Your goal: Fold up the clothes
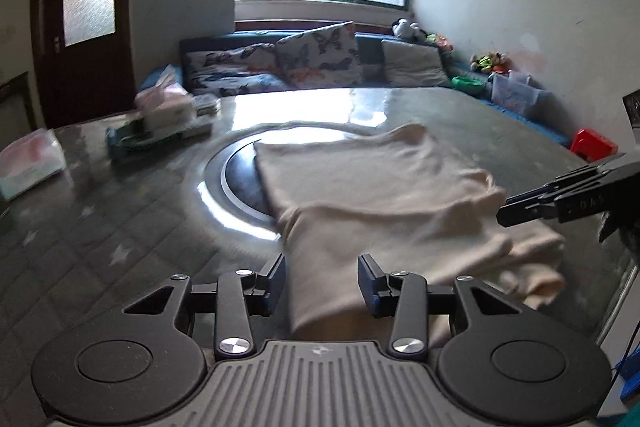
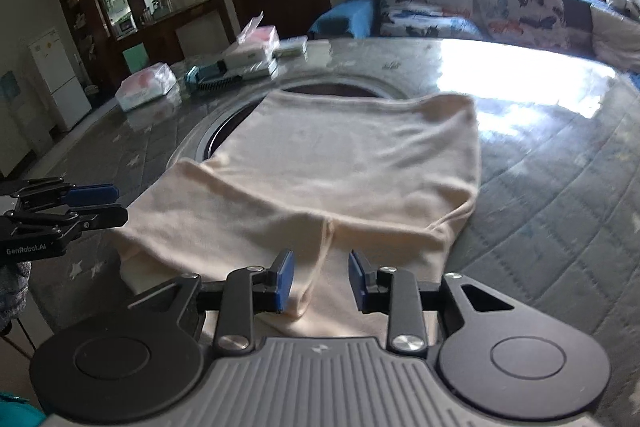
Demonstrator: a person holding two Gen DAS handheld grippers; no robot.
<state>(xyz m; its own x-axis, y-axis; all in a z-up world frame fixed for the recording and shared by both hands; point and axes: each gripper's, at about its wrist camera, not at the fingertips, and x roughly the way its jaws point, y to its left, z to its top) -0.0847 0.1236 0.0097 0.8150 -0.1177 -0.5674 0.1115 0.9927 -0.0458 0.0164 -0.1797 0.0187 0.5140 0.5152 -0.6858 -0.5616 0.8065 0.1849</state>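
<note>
The cream knit garment point(image 2: 320, 179) lies partly folded on the glass-topped table point(image 2: 560, 155), its near edge between the parted, empty fingers of the left gripper point(image 1: 322, 283) and right gripper point(image 2: 320, 281); soft, light and limp, it seems best pinched at doubled edges.

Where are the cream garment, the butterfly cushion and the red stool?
cream garment point(image 2: 340, 163), right wrist view, on its flat middle.
butterfly cushion point(image 1: 320, 55), left wrist view, on its patterned front.
red stool point(image 1: 594, 143), left wrist view, on its top.
</note>
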